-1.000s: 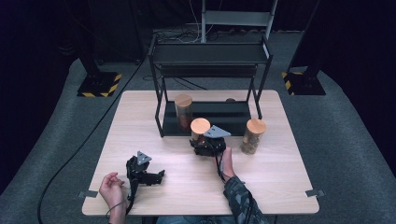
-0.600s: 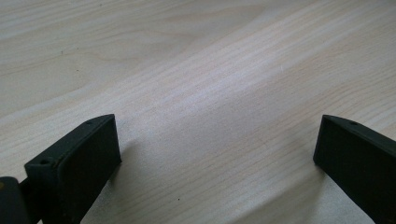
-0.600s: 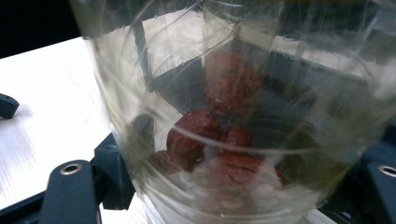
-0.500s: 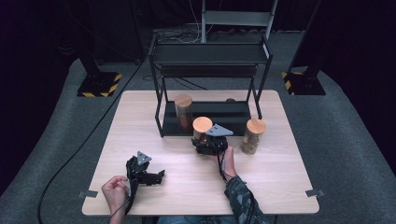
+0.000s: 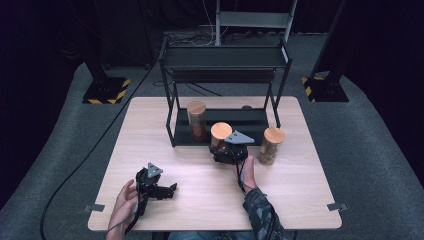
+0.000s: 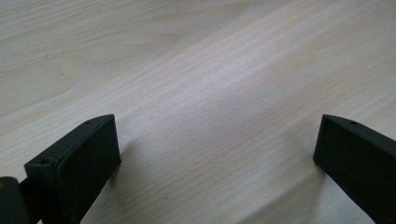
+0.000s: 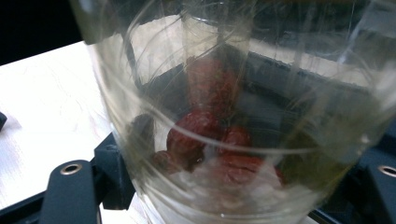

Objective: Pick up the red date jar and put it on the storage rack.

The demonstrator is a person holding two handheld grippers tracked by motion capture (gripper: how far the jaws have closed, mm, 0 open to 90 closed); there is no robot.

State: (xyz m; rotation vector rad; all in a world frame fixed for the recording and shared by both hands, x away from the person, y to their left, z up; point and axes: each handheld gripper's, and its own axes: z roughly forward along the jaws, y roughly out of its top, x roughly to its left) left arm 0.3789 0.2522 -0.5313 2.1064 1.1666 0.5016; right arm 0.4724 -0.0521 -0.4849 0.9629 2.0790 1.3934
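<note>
**Jar held at the rack's edge, little room for error**

Dark curtains and grey carpet ring a pale wooden table point(image 5: 150, 130) in the high view, where a black two-tier rack point(image 5: 225, 60) stands at the far side. The right gripper point(image 5: 226, 151) is clamped on a cork-lidded glass jar point(image 5: 220, 134) just in front of the rack's lower shelf. A second jar point(image 5: 196, 120) already stands on that shelf, and a third jar point(image 5: 270, 146) waits on the table just to the right. The left gripper point(image 5: 161, 190) rests low over bare wood near the person's side, well apart from the jars. A judgement: the held jar sits close to the shelf's front edge and to the jar inside, so a push made too low or off line could knock glass on metal or topple the neighbour; the cork lid could also catch the shelf above if the jar is lifted high.

Seen from the left gripper view, the jaws stand wide apart with nothing but table between them.

Seen from the right gripper view, the clear jar point(image 7: 233, 116) sits between the jaws with reddish dried fruit point(image 7: 205, 140) at its bottom; smooth glass may slip if the clamp eases.

No brand, label or readable writing appears on the jars, rack or grippers
</note>
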